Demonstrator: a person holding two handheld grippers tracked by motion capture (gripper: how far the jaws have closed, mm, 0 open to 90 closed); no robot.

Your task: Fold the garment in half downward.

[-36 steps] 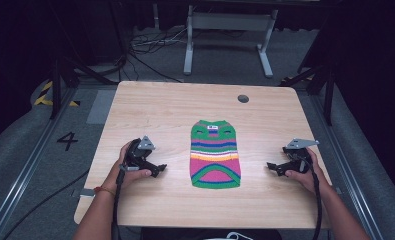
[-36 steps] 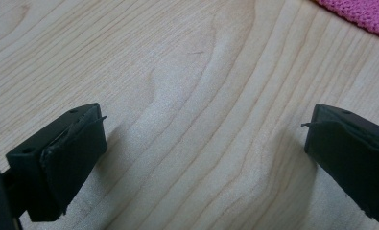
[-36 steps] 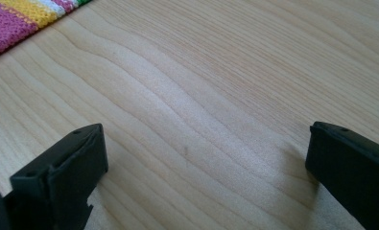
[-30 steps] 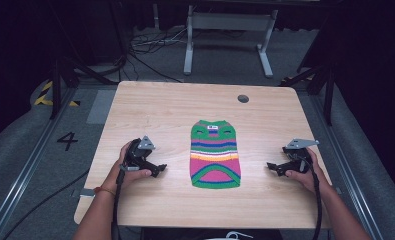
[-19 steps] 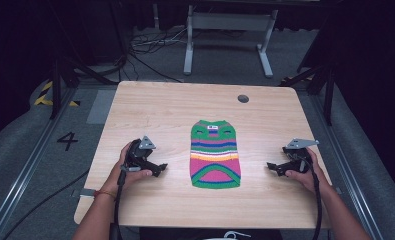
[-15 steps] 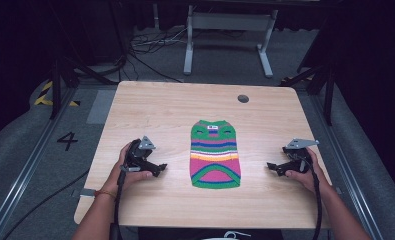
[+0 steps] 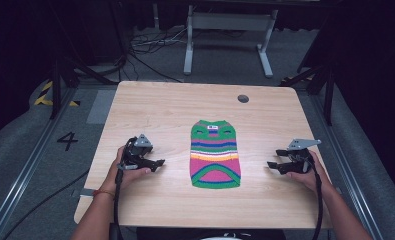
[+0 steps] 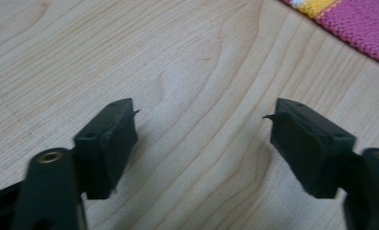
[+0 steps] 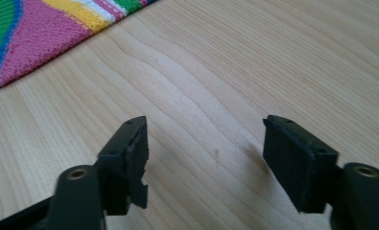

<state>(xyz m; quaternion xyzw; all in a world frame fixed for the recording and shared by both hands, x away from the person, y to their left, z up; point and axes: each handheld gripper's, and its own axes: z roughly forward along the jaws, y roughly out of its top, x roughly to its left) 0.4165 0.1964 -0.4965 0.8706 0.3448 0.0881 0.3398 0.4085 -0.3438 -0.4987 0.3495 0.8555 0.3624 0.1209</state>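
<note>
Wooden table [image 7: 160, 107] bears a striped knit garment [image 7: 215, 154] between two empty claws.

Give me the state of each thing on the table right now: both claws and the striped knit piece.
Left claw: open, jaws have just been closing, nothing between them, bare wood under it.
Right claw: open, jaws have just been closing, nothing between them, clear of the knit.
Striped knit piece: lying flat and spread out mid-table, white label end away from the person, untouched.
Table: bare wood, round hole near the far edge.
</note>
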